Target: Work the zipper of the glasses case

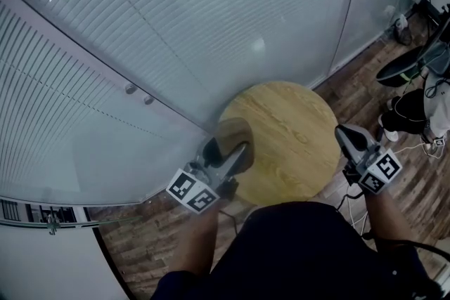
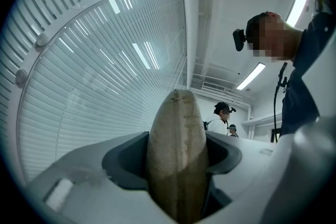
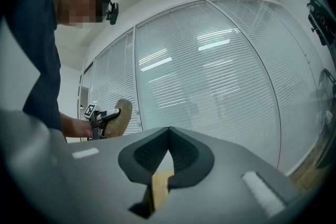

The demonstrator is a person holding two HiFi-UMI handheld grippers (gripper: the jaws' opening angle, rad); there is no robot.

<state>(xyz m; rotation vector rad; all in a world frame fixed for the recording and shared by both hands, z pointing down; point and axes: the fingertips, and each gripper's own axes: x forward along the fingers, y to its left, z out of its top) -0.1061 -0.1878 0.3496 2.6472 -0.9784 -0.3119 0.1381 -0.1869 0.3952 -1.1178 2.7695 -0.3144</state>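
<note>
The tan, fabric-covered glasses case (image 1: 234, 139) is held up off the round wooden table (image 1: 295, 130), over its left edge. My left gripper (image 1: 226, 151) is shut on it, a jaw on each broad side. In the left gripper view the case (image 2: 176, 155) stands on end between the jaws and fills the gap; a seam runs up its middle, and I cannot make out the zipper pull. My right gripper (image 1: 349, 139) hovers at the table's right edge, shut and empty. Its own view shows the closed jaws (image 3: 169, 131) and, far left, the case (image 3: 122, 116).
A glass wall with white blinds (image 1: 176, 24) curves behind the table. The floor is wooden (image 1: 365, 67), with dark chairs and cables (image 1: 415, 81) at the right. Two people (image 2: 223, 118) stand far off in the left gripper view.
</note>
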